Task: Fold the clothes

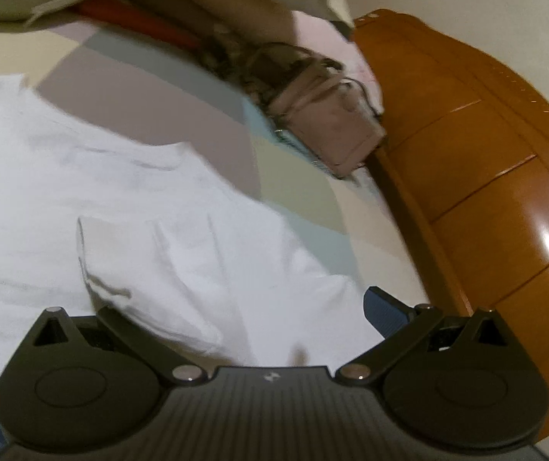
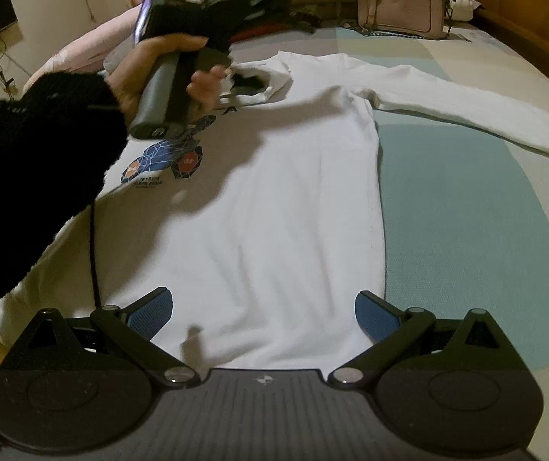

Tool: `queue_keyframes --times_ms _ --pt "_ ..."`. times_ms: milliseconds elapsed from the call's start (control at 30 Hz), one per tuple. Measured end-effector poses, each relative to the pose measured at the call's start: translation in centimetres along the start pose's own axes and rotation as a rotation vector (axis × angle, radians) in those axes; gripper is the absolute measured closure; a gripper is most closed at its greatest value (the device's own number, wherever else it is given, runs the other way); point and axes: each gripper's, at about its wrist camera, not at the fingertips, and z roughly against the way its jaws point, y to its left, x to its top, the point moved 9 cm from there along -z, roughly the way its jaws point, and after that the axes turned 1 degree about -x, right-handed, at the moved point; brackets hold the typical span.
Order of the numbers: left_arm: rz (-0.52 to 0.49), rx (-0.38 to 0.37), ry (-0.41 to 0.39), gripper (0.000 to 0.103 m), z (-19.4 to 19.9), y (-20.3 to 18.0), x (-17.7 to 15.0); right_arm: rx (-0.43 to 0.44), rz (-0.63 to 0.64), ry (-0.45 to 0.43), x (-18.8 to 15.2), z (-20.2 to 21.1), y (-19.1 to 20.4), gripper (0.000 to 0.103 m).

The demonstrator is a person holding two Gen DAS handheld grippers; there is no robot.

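Garment under work: a white long-sleeved shirt (image 2: 274, 199) lies flat and face up on the bed, its hem toward the right wrist camera and its collar toward the headboard end. One sleeve (image 2: 466, 103) extends straight out across the green panel of the patchwork bedspread (image 2: 466, 230). A blue, red and orange printed graphic (image 2: 171, 161) sits on the chest area, partly covered by the person's black sleeve (image 2: 32, 146). The right gripper (image 2: 263, 313) hovers at the hem with its blue-padded fingers (image 2: 374, 315) spread wide apart; fabric lies between them, ungripped. The left gripper (image 1: 236, 307) is above the collar region; in its own view only one blue pad (image 1: 384, 313) is visible and white cloth hides the other, so its jaw state cannot be told. The right wrist view shows a hand (image 2: 159, 73) wrapped around the left gripper's handle near the shirt collar (image 2: 270, 77). A pink handbag (image 2: 401, 9) rests on the bedspread beyond the collar, beside pillows. An orange-brown wooden bed frame (image 1: 485, 176) borders the mattress. Both views are somewhat motion-blurred.
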Motion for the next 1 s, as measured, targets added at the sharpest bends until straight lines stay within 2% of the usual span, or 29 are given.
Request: queue_keyframes --times_ms 200,267,367,567,633,767,833,900,1000 --pt "-0.148 -0.109 0.054 0.001 -1.2 -5.1 -0.7 -0.011 0.004 0.009 0.0 0.0 0.0 0.000" --pt "-0.211 -0.107 0.057 0.001 -0.6 -5.6 -0.9 -0.015 0.007 0.008 0.0 0.1 0.1 0.000" --pt "-0.289 -0.063 0.071 0.001 1.0 -5.0 -0.9 -0.023 0.014 0.000 0.3 0.4 0.2 0.000" --pt "-0.519 0.124 0.086 0.001 7.4 -1.7 0.7 -0.033 0.030 -0.034 1.4 1.1 0.6 0.000" --pt "-0.623 0.220 0.091 0.001 10.0 0.4 1.4 -0.028 0.031 -0.045 2.0 1.2 0.8 0.000" --pt "-0.817 0.415 0.101 0.001 14.5 5.6 0.6 -0.021 0.039 -0.060 3.3 0.6 1.7 0.000" --pt "-0.822 0.460 0.110 0.001 16.1 8.4 0.1 -0.013 0.046 -0.059 3.7 0.2 2.5 0.000" --pt "-0.750 0.446 0.116 0.001 17.4 11.1 -0.3 -0.004 0.055 -0.052 3.9 -0.2 3.5 0.000" --pt "-0.649 0.349 0.060 0.001 18.4 12.6 -0.1 -0.007 0.089 -0.036 4.0 -0.9 4.9 0.000"
